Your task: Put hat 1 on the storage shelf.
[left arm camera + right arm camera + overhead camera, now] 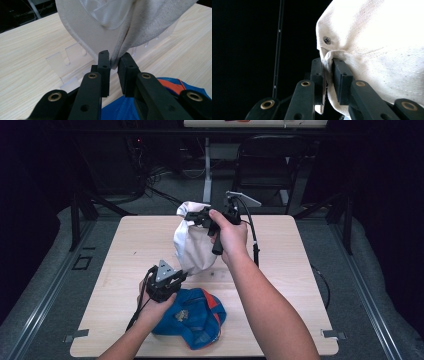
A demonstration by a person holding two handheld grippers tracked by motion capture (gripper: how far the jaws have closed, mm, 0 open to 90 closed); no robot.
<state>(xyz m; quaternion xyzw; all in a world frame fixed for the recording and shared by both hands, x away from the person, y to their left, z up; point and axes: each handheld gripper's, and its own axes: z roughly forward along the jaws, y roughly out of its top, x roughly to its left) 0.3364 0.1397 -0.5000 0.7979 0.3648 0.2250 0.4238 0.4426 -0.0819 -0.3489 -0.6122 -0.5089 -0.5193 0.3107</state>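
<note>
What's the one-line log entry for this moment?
left hand-held gripper: shut on white cap lower edge | right hand-held gripper: shut on cap top | blue cap: on table

White cap (192, 245) hangs above table (280, 270) middle; second cap (197, 317) lies on table nearer person.

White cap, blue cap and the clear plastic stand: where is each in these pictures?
White cap (192, 247): high view, on its hanging crown.
Blue cap (197, 317): high view, on its blue top.
Clear plastic stand (66, 63): left gripper view, on its notched upright edge.
</note>
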